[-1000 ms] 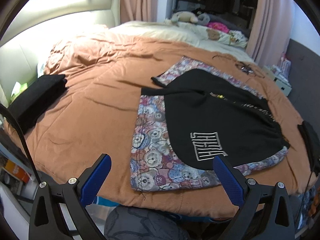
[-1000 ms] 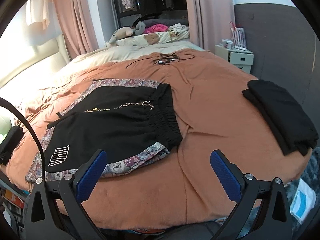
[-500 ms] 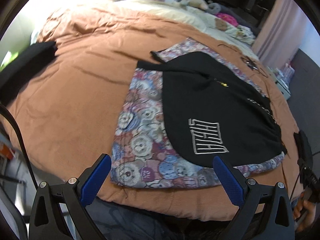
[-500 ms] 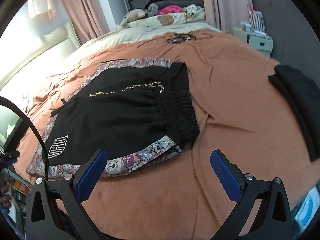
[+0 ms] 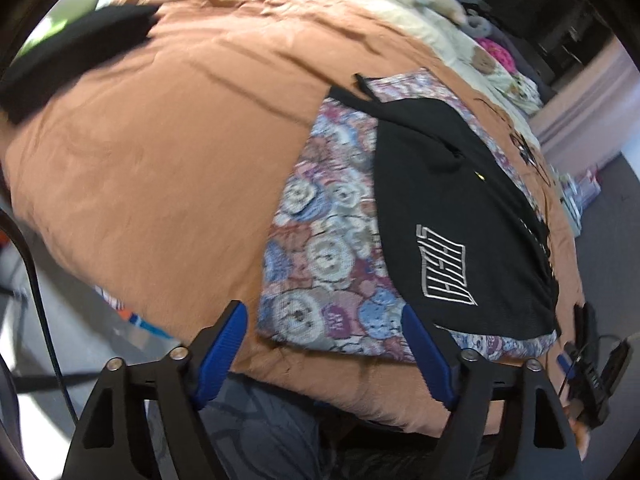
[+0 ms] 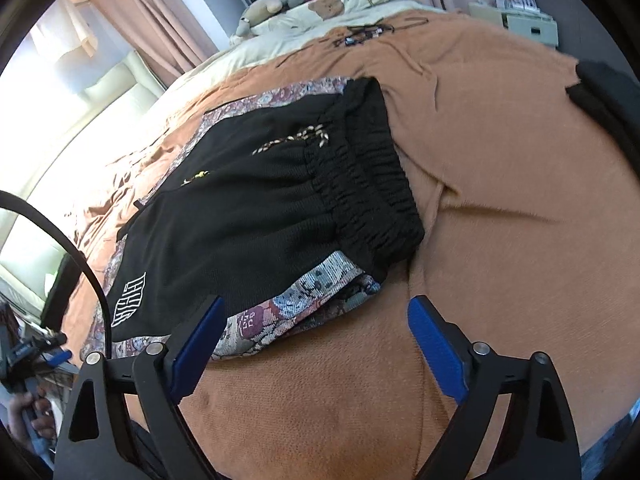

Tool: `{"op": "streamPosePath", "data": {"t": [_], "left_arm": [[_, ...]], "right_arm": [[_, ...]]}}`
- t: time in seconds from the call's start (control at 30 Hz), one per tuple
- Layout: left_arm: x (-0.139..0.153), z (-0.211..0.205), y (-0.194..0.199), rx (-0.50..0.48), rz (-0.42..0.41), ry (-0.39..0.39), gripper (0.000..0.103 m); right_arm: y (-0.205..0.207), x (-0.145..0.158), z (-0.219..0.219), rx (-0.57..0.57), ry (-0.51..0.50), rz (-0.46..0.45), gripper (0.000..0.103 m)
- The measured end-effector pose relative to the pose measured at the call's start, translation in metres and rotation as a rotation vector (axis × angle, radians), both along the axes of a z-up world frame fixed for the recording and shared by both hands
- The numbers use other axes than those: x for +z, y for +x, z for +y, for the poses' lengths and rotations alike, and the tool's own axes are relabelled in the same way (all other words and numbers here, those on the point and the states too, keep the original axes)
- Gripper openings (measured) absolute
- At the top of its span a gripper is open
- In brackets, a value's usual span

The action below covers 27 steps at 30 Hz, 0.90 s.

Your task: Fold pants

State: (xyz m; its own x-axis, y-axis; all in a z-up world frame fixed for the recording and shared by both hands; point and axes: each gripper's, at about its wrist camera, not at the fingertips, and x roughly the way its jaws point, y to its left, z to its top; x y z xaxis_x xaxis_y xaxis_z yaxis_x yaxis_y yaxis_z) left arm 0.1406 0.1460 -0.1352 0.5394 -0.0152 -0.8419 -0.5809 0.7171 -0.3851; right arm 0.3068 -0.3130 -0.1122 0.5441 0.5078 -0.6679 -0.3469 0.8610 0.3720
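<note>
Black knit shorts with a white block logo and bear-print patchwork panels [image 5: 452, 216] are lying flat on the rust-orange bedspread [image 5: 160, 152] near its front edge — elastic waistband [image 6: 372, 184] toward the right side. The left gripper [image 5: 324, 340] is hovering over the patchwork hem corner, jaws apart and closing, nothing pinched yet. The right gripper [image 6: 316, 340] is hanging just off the waistband corner over bare bedspread — jaws likewise apart and closing, empty.
</note>
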Motion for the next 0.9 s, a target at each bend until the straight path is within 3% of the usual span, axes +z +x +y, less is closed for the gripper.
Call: {"op": "streamPosePath", "data": {"t": [0.13, 0.3, 0.4, 0.6, 0.83, 0.9], "left_arm": [[-0.014, 0.015, -0.008, 0.076, 0.005, -0.113, 0.069], [-0.030, 0.022, -0.011, 0.121, 0.011, -0.235, 0.060], [-0.039, 0.021, -0.017, 0.135, 0.007, -0.306, 0.060], [-0.042, 0.026, -0.021, 0.169, -0.034, -0.341, 0.060], [-0.042, 0.032, -0.012, 0.204, -0.068, -0.298, 0.057], [-0.043, 0.031, -0.011, 0.207, -0.072, -0.298, 0.057]], "right_arm": [[0.011, -0.004, -0.009, 0.000, 0.046, 0.050, 0.074], [0.017, -0.012, -0.022, -0.005, 0.095, 0.118, 0.068], [0.021, -0.017, -0.035, -0.011, 0.160, 0.182, 0.067], [0.027, -0.020, -0.046, -0.027, 0.197, 0.214, 0.067], [0.037, -0.026, -0.040, -0.066, 0.224, 0.223, 0.067], [0.039, -0.028, -0.039, -0.079, 0.238, 0.221, 0.062]]}}
